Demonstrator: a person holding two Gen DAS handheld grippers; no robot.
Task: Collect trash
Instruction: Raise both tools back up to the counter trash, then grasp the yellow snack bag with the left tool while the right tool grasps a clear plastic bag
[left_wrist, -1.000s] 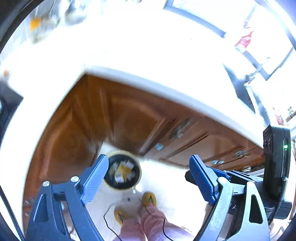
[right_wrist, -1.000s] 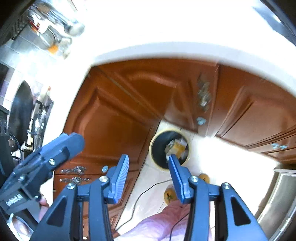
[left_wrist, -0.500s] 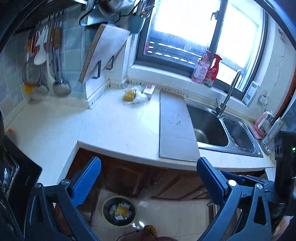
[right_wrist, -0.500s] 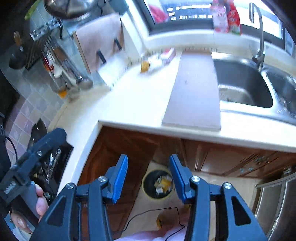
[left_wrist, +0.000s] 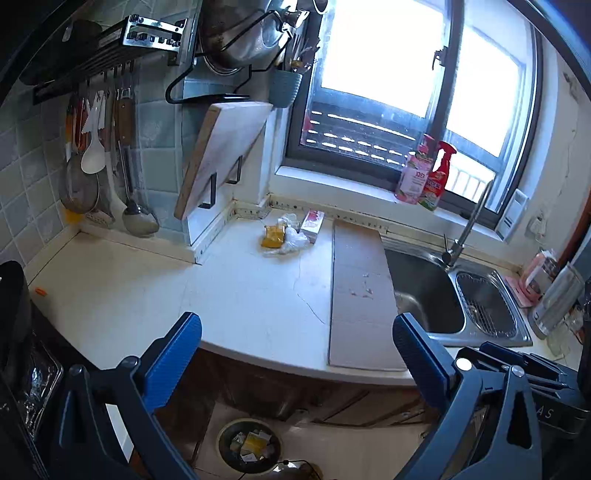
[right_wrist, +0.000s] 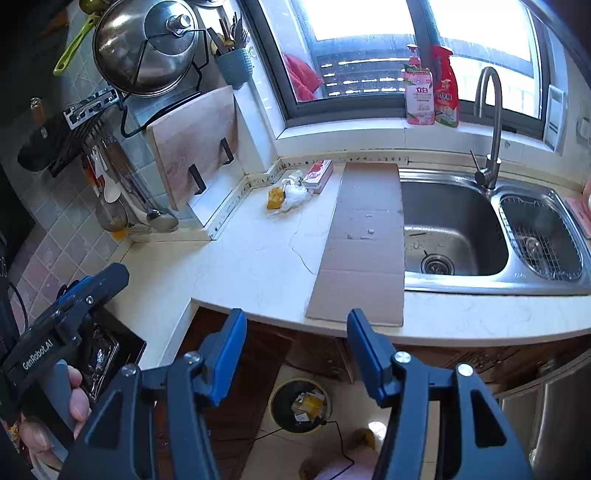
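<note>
Nearest the cameras, the left gripper (left_wrist: 297, 354) has its ribbed blue pads spread wide with nothing between them, and the right gripper (right_wrist: 296, 350) is also parted and empty, its gap narrower. Both hover in front of the tabletop edge.

Below them on the tiled floor stands a round dark trash bin (right_wrist: 301, 405) with a pale rim, already holding several crumpled wrappers, so part of the collecting looks done.

Farther out, the pale stone tabletop (right_wrist: 251, 258) is smooth with a thin crack running across it, and a flat sheet of brown cardboard (right_wrist: 364, 236) lies beside the stainless steel sink (right_wrist: 456, 229), carrying a few tiny white crumbs.

At the back, near the window corner, 3 pieces of trash remain, clustered together: a yellow wrapper (right_wrist: 276, 197), a crinkled clear plastic bag (right_wrist: 295, 190) and a small pink-and-white carton (right_wrist: 319, 171). My judgement is that these 3, and perhaps the crumbs, are what is left.
</note>
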